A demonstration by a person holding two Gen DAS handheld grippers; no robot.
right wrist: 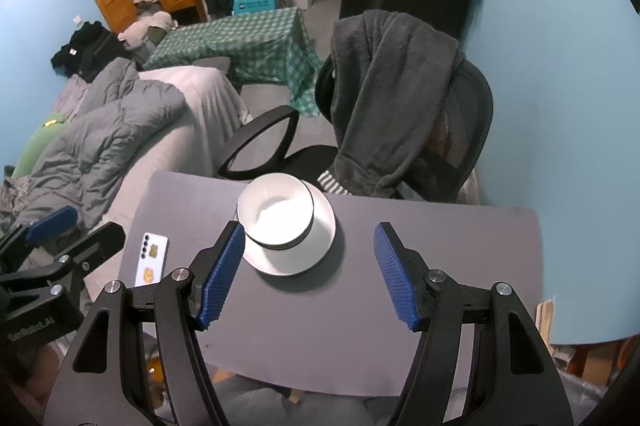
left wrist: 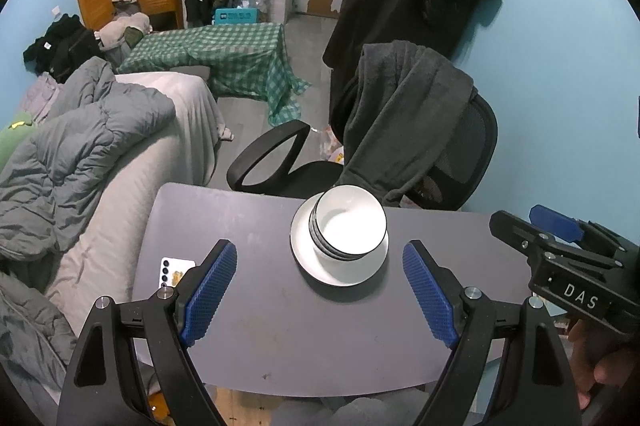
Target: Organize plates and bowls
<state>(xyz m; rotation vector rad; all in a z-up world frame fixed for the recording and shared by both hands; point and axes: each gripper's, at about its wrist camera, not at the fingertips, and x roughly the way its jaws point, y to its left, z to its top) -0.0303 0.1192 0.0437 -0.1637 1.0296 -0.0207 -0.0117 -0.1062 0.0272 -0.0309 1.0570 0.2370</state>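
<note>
- Both of my grippers hang over the near half of the table [left wrist: 248,346], empty, each tilted down toward the stack.
- Left gripper [left wrist: 320,290]: jaws spread wide, blue pads [left wrist: 210,292] bare, nothing between them. The stack sits just beyond its tips, roughly centred in the gap.
- Right gripper [right wrist: 310,276]: jaws also apart and holding nothing. Its left pad [right wrist: 222,276] overlaps the stack's near edge in the right wrist view, but I judge that it is above the stack, not touching.
- Bowls [left wrist: 348,228]: a few nested white ones with dark rims, upright, sitting on a white plate [left wrist: 320,272]. I cannot count them surely.
- The bowls sit off-centre on the plate, shifted to its far side, near the table's far edge.
- Phone [right wrist: 152,260]: flat on the table, well left of the stack, just beside the table's left edge.
- Chair [left wrist: 424,145]: right behind the stack, a grey robe draped over it, the hem hanging close to the bowls.
- I judge the sorting largely done, everything being gathered into one pile.
- Risks, as I judge them:
  - a low pass of either pad could clip the top rim and slide the bowls further off-centre;
  - a push away from me would send the stack toward the far edge and the chair;
  - the two grippers are close together, so a careless swing could knock one against the other;
  - a sweep left of the stack could shove the phone off the table.
</note>
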